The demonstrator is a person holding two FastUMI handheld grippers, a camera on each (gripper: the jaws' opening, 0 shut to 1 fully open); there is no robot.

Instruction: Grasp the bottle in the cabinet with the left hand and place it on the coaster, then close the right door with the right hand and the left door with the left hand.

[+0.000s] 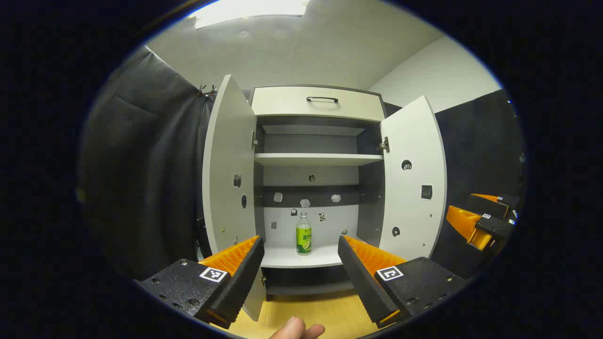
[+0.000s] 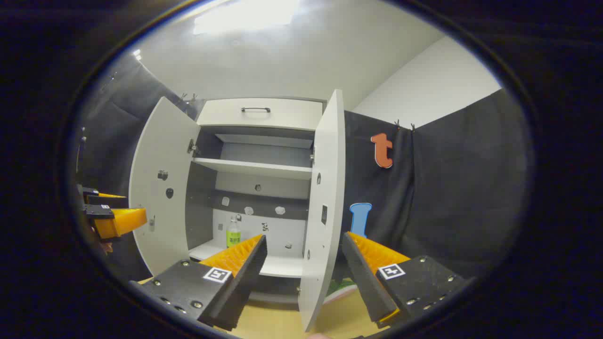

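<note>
Centrally, the bottle [image 1: 304, 234] stands upright on the cabinet's bottom shelf [image 1: 287, 258], between the open left door [image 1: 229, 165] and right door [image 1: 414, 174]. Left tongs [image 1: 299, 263] and right tongs [image 2: 305, 263] both gape apart, empty.

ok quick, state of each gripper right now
left gripper: open, holding nothing, facing the bottle in the cabinet.
right gripper: open, holding nothing, at the right door.
</note>
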